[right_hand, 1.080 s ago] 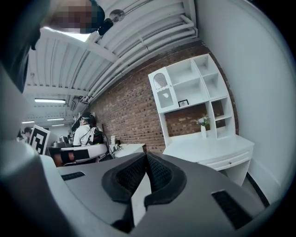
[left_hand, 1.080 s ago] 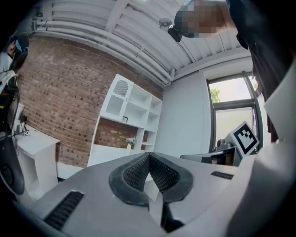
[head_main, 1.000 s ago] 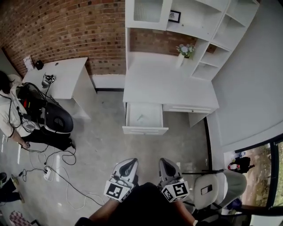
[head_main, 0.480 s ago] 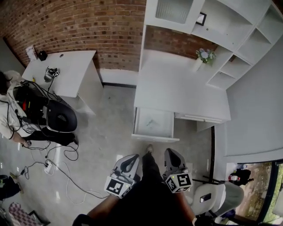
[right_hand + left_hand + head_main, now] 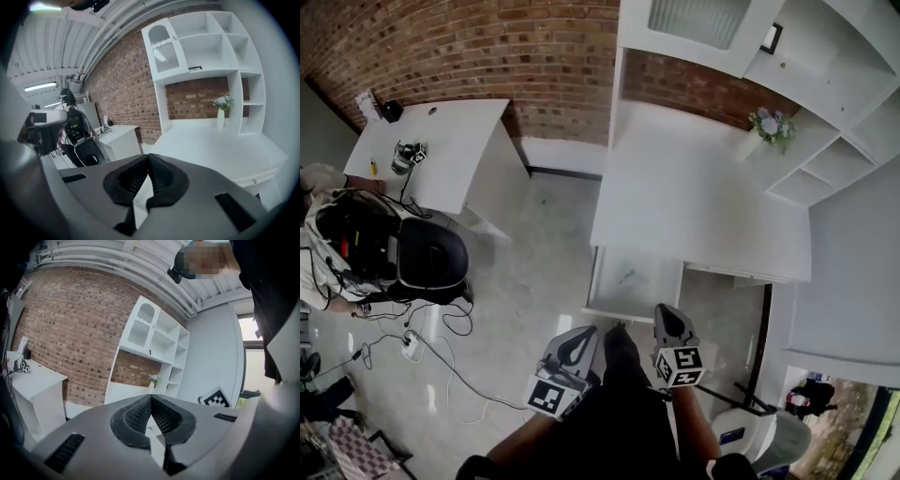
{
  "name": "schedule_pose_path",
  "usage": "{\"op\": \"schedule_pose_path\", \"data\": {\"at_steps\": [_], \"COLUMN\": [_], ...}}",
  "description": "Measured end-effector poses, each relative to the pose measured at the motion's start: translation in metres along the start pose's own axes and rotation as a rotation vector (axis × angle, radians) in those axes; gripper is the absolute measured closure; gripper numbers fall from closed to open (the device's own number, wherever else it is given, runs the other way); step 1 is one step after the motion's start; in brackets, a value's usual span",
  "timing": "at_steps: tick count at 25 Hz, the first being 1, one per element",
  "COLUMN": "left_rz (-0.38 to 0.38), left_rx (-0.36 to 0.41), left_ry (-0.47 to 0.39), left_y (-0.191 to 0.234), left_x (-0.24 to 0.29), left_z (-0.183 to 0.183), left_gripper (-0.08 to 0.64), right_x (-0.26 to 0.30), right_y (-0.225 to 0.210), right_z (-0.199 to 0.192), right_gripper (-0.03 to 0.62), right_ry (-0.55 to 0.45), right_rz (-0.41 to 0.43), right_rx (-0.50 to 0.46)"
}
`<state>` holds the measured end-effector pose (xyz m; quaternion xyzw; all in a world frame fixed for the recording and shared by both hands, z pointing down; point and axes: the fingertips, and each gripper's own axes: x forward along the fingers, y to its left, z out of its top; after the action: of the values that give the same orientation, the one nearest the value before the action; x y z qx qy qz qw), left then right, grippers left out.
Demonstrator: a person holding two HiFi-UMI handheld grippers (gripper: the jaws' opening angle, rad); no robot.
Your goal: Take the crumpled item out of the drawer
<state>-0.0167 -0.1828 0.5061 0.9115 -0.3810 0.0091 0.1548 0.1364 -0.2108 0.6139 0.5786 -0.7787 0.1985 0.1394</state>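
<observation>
While left gripper and right gripper are pinched together empty, a leg fronts the drawer.

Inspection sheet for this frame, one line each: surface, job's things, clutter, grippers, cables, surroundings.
Surface: white desk top, bare apart from a white vase of flowers at its back.
Job's things: white drawer stands open; one small pale item lies in it, too small to make out.
Clutter: small gadgets on the white side table.
Grippers: left gripper and right gripper in front of the drawer, jaws together, empty.
Cables: loose leads on the floor at left.
Surroundings: red brick wall, black office chair.
</observation>
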Motion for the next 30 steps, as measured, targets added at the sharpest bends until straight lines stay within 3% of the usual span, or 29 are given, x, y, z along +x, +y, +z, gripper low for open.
{"op": "schedule_pose_path", "data": {"at_steps": [4,8,11,16,25,30], "left_rz": [0.017,0.022,0.024,0.042,0.071,0.095], "left_rx": [-0.035,-0.046,-0.054,-0.071,-0.086,-0.106], "left_ry": [0.023,0.055,0.081,0.109,0.139,0.155], "left_y": [0.014,0.029,0.039,0.054,0.068,0.076], "left_x": [0.05,0.094,0.119,0.151,0.18,0.188], "left_z": [-0.005,-0.012,-0.016,-0.028,-0.047,-0.058], "left_gripper": [0.535,0.535,0.535,0.535,0.535,0.535], "right_x": [0.064,0.121,0.151,0.194,0.235,0.25], "right_y": [-0.035,-0.056,-0.066,-0.077,-0.112,-0.122], "right_z": [-0.046,-0.109,-0.149,-0.186,-0.285,-0.315], "right_gripper": [0.578,0.578,0.578,0.543,0.462,0.442], "right_ry": [0.16,0.356,0.479,0.588,0.82,0.899], "right_rz": [0.038,0.117,0.175,0.235,0.257,0.27], "right_rx": [-0.046,-0.188,-0.212,-0.225,-0.259,-0.243]}}
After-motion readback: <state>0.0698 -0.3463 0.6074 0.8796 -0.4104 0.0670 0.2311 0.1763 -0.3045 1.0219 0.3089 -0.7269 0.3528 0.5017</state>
